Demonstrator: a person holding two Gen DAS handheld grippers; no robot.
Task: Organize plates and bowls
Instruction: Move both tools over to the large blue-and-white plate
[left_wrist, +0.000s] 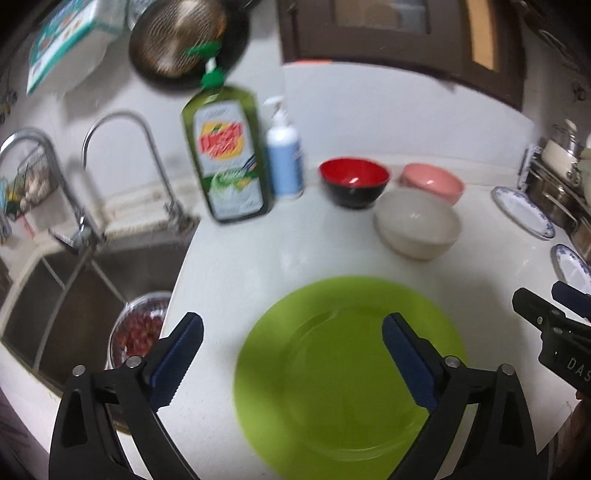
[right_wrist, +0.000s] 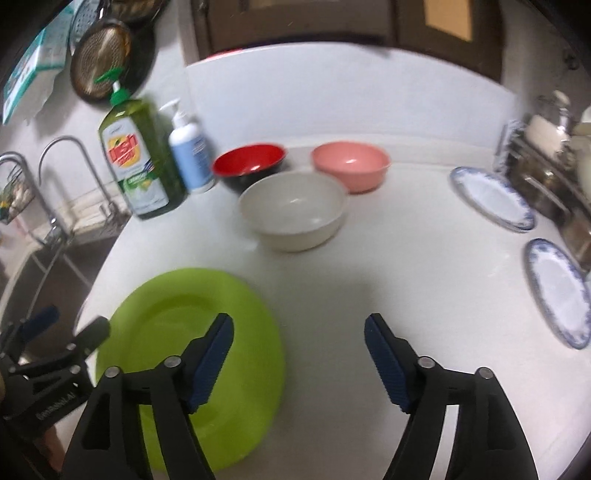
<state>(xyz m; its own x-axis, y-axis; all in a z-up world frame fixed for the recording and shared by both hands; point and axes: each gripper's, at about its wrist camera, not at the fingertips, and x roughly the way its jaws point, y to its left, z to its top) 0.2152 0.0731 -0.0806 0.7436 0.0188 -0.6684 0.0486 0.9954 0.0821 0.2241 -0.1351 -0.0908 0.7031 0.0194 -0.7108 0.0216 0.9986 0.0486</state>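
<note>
A lime green plate (left_wrist: 351, 369) (right_wrist: 177, 332) lies flat on the white counter, near its front edge. My left gripper (left_wrist: 291, 321) hovers above the plate's left half, open, with nothing between its pads. Open as well, my right gripper (right_wrist: 299, 319) hangs over bare counter just right of the plate; it also shows at the right edge of the left wrist view (left_wrist: 537, 291). Behind stand a red-and-black bowl (left_wrist: 354, 177) (right_wrist: 251, 160), a pink bowl (left_wrist: 432, 181) (right_wrist: 351, 162) and a white bowl (left_wrist: 417, 221) (right_wrist: 291, 210). Two blue-rimmed plates (right_wrist: 491, 199) (right_wrist: 557, 291) lie at the right.
A steel sink (left_wrist: 74, 280) with two faucets sits left of the counter, and a strainer of red pieces (left_wrist: 140, 328) rests in it. A green dish-soap bottle (left_wrist: 225, 155) and a white pump bottle (left_wrist: 284, 162) stand by the wall. Metal pots on a rack (right_wrist: 546, 173) line the right side.
</note>
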